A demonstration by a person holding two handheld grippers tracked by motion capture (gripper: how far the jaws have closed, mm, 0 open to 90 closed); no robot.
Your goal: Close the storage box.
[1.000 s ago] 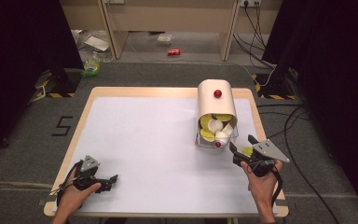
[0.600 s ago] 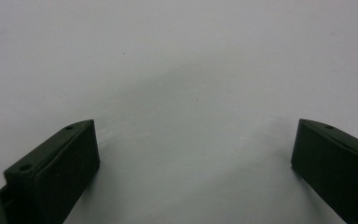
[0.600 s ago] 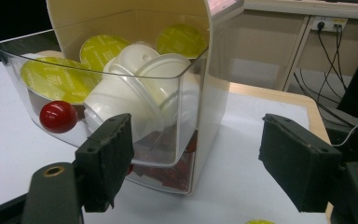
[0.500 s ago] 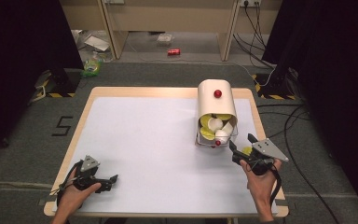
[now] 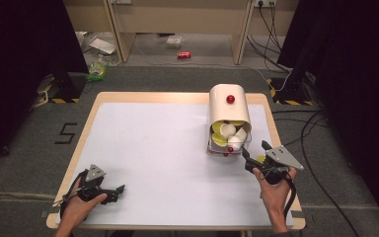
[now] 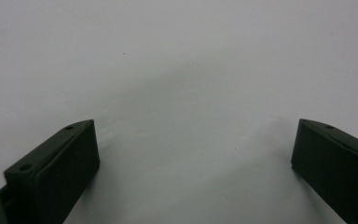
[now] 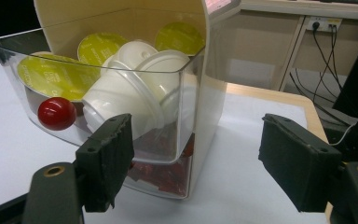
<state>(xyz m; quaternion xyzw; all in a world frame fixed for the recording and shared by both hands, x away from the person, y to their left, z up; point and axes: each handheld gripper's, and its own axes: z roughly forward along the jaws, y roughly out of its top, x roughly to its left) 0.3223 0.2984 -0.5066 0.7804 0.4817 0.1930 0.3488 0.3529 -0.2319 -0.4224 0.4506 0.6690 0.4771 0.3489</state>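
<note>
Facing the capsule dispenser (image 5: 229, 116), the right tool (image 5: 254, 159) gapes wide just before its clear drawer (image 7: 121, 130). Probably a capsule (image 7: 121, 100) is next; the left tool (image 5: 114, 192), also wide, rests well apart on the worktop (image 5: 153, 143).

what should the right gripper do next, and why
Probably ease the right gripper forward toward the red knob on the clear drawer. Its jaws stand open just short of the drawer, which is full of coffee pods.

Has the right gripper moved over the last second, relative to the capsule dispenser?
Barely: the right gripper sits at the near right corner of the capsule dispenser, jaws open, having shifted at most slightly.
</note>
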